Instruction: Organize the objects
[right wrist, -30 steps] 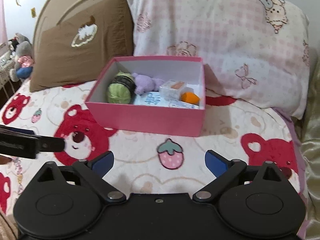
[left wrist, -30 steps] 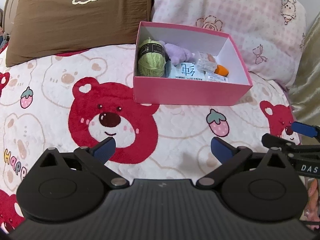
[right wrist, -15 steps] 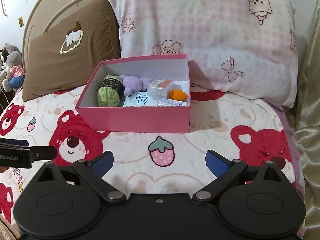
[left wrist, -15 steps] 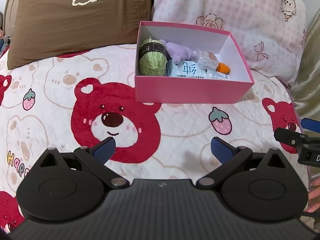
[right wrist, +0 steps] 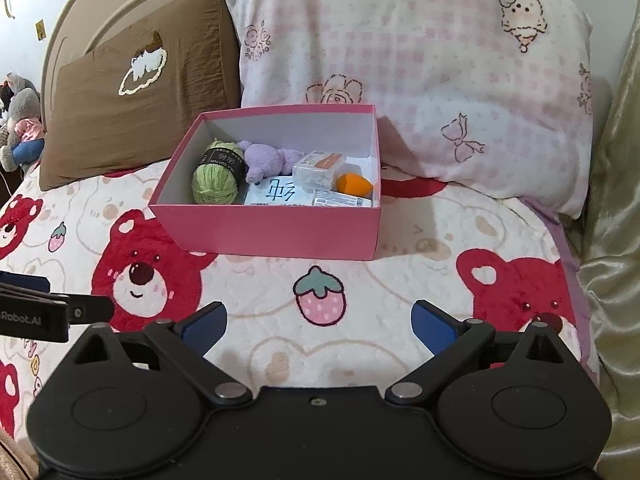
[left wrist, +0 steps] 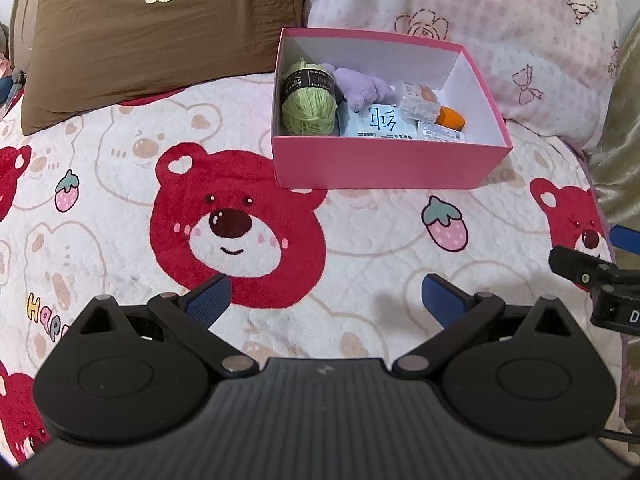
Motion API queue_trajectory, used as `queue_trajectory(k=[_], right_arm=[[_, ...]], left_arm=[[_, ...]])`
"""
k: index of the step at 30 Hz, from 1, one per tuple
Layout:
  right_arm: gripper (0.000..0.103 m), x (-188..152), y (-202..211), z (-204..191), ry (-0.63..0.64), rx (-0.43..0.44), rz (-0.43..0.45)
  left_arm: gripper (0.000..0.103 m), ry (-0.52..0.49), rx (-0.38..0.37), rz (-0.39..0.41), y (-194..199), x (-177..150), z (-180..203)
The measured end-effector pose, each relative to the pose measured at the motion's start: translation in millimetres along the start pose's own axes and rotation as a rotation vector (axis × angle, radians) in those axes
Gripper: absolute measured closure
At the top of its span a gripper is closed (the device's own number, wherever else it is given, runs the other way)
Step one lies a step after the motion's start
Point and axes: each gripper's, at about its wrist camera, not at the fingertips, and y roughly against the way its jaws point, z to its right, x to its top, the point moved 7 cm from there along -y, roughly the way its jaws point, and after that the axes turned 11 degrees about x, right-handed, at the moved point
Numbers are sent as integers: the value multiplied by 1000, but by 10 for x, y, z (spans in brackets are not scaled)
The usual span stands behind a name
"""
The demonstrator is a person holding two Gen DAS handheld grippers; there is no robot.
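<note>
A pink box (left wrist: 384, 164) sits open on a bed covered by a bear-print blanket (left wrist: 120, 208), in the upper middle of both views. Inside it, at the left end, lies a ball of green yarn (left wrist: 308, 112) with a dark paper band. Just beside the yarn is a purple plush toy (left wrist: 360, 86), and in front of that a pale blue packet (left wrist: 378, 122) printed with dark characters. Toward the right end are a small clear case (left wrist: 418, 102) with an orange label, a flat white packet (left wrist: 440, 134), and an orange egg-shaped piece (left wrist: 450, 117) against the right wall.

The left tongs (left wrist: 326, 300) hang low in the frame over the blanket, released, their blue-tipped fingers spread wide with nothing between them, well apart from the box. The right tongs (right wrist: 318, 326) are likewise released and empty, above a strawberry print in the lower middle of the right wrist view.

Behind the box lean a brown pillow (right wrist: 132, 92) at upper left and a pink checked pillow (right wrist: 420, 60) at upper right. Stuffed toys (right wrist: 20, 120) sit at the far left edge beside the headboard.
</note>
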Motion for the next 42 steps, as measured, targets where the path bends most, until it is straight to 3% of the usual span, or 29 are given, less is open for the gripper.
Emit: queue_trajectory(k=[9,31,42], right_arm=[[3,-1,10,14,-4,-21,-10],[3,-16,49,-74,37,-54,-28],[3,9,91,-65,51,-68,-20]], left_arm=[[0,-24,63,-9,-26,17,-59],[0,25,21,-62,-104,16,-177],[0,-17,70,-34,-66,39,-199]])
